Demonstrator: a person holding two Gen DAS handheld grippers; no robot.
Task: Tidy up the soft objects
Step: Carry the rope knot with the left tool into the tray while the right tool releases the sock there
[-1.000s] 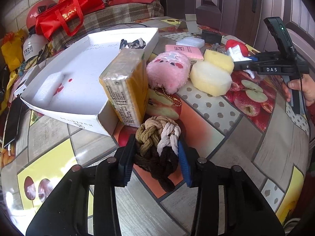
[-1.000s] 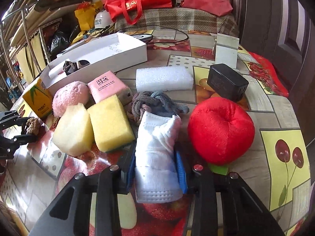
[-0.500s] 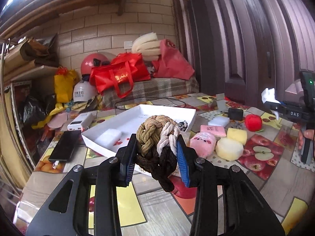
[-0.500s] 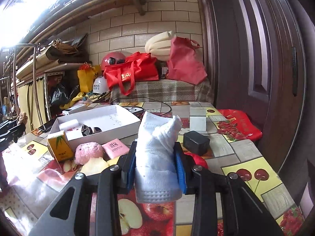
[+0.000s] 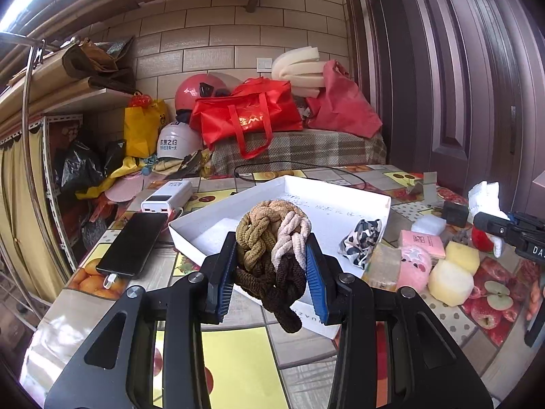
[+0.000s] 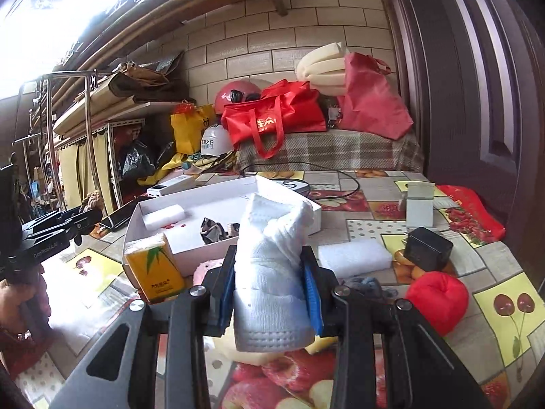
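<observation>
The left gripper [image 5: 270, 274] was clamped on a braided knot [image 5: 272, 245], its fingers [image 5: 223, 272] pressed to both sides, holding it in the air in front of the white box [image 5: 357, 204]. The right gripper [image 6: 270, 293] gripped a folded white cloth [image 6: 272, 266] above the desk [image 6: 494, 279], near the red plush [image 6: 437, 301] and tissue pack [image 6: 155, 269].

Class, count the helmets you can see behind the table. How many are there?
2: a red helmet behind the red bag, and a white helmet below it beside the yellow bag. Clutter may hide others.
</observation>
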